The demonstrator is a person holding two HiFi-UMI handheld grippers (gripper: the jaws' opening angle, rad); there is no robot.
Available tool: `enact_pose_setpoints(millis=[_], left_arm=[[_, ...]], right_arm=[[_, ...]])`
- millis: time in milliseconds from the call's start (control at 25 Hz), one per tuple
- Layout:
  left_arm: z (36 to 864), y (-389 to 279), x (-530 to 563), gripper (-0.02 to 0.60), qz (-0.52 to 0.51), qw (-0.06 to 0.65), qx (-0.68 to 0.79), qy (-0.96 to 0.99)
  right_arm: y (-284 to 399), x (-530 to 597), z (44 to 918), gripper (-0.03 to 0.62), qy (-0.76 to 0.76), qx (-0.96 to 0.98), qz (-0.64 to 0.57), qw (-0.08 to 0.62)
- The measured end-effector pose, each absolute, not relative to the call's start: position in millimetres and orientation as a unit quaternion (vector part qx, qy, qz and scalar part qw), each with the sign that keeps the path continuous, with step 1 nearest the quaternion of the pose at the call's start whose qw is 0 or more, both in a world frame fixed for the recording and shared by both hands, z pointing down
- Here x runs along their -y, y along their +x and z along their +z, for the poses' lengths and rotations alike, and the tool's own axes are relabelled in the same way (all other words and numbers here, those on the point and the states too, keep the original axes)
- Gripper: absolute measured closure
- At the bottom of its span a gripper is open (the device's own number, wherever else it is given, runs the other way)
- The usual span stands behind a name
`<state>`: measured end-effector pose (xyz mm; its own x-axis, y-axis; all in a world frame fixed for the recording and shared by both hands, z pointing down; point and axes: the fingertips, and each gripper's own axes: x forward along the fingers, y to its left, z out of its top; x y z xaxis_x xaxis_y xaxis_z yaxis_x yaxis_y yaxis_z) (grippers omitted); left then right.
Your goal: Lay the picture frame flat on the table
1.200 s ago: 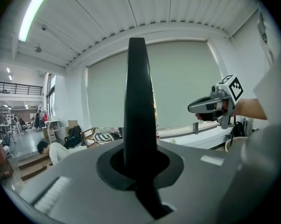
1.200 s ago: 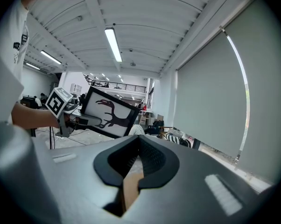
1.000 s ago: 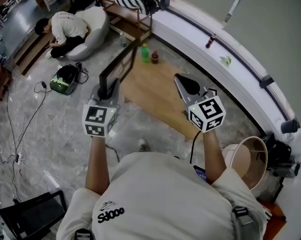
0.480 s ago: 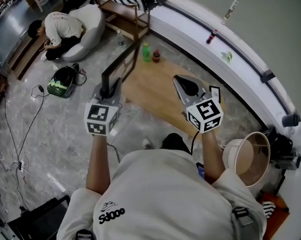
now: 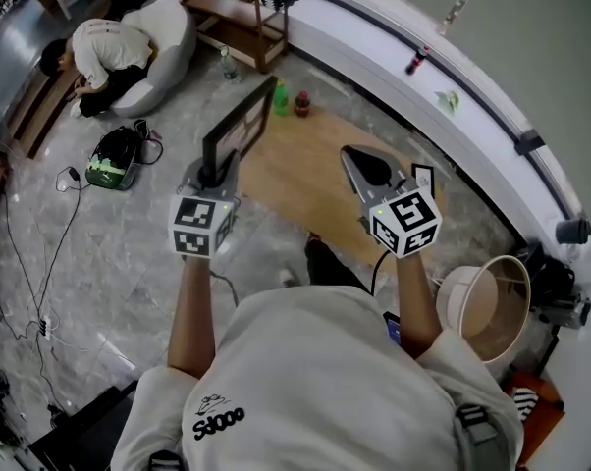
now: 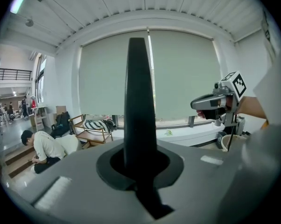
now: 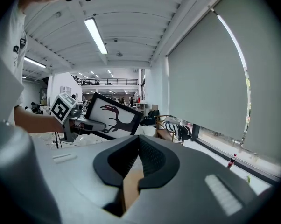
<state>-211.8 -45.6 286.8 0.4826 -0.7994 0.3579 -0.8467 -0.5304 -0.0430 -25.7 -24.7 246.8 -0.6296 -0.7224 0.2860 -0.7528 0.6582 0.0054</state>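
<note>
The picture frame [image 5: 239, 129], black-rimmed with a dinosaur print, is held upright in the air by the near left corner of the low wooden table [image 5: 310, 180]. My left gripper [image 5: 215, 173] is shut on its lower edge. In the left gripper view the frame [image 6: 139, 101] stands edge-on between the jaws. In the right gripper view the frame [image 7: 113, 115] shows its print. My right gripper [image 5: 352, 155] hovers over the table's near right part, jaws together and holding nothing. The same right gripper [image 6: 208, 102] appears in the left gripper view.
A green bottle [image 5: 281, 98] and a red bottle [image 5: 302, 104] stand on the table's far corner. A person [image 5: 104, 47] lies on a beanbag at the far left, with a bag [image 5: 109, 160] and cables on the floor. A round basket [image 5: 482, 307] stands right; a wooden chair [image 5: 241, 13] behind.
The person has stepped a little toward the table and a foot now shows below. The frame stays gripped and upright; both grippers keep their places.
</note>
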Motion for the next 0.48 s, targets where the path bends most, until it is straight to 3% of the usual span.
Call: enact_pose_setpoints(millis=[240,480], left_arm=[[315,-183,94,0.561,0.193,0.093,0.457,0.863],[363,-147,139,0.561,0.213,0.124,0.428,0.869]], right_arm=[[-4,71,266,0.589,0.419,0.894,0.077,0.136],[26,112,307,0.589,0.417,0.885,0.097,0.185]])
